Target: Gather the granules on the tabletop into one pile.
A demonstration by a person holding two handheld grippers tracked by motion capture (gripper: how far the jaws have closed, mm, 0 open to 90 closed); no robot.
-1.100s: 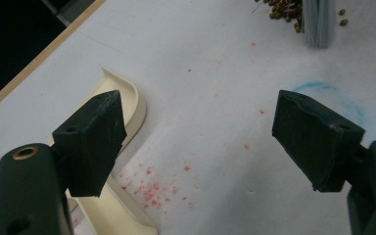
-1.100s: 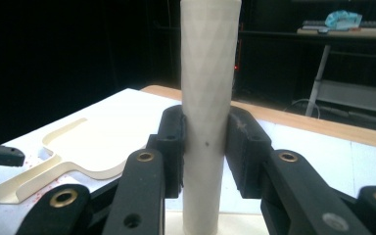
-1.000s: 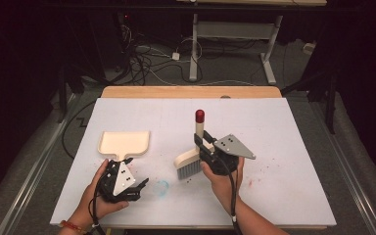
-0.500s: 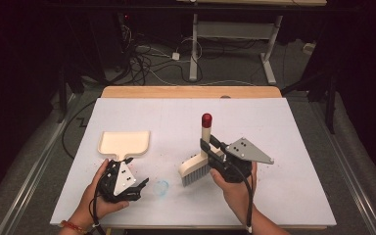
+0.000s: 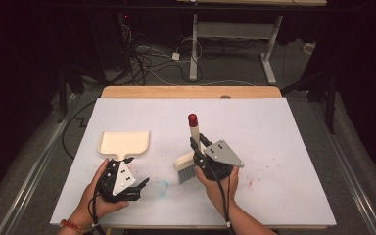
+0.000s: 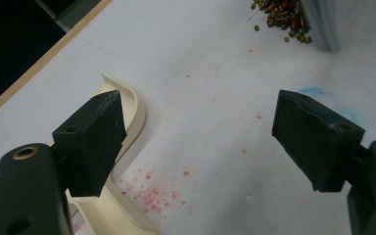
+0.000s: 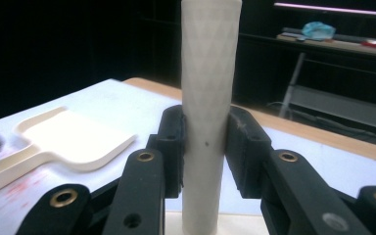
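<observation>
The fingers point(image 7: 174, 147) of the right gripper point(image 5: 199, 147) are pressing from both sides on the handle of the brush point(image 5: 190, 155), a pale, faceted cylinder with a red cap, and are holding it upright near the middle of the white table point(image 5: 284, 142). The brush's grey bristles are touching the tabletop just left of that gripper. The left gripper point(image 5: 139, 182) is sitting low at the near left, its two blocky black jaws standing wide apart with nothing between them.

The dustpan point(image 5: 124, 144), a smooth cream plastic tray with a raised rim and a short handle, is lying flat just beyond the left gripper; in the left gripper view its curved handle point(image 6: 127, 147) is running beneath one jaw. Its tray is looking bare.

A small heap of dark red and green beans point(image 6: 281, 19) is lying against the bristles. Red specks point(image 6: 152, 193) and a faint blue smear point(image 5: 161, 186) are marking the matte surface between the two grippers.
</observation>
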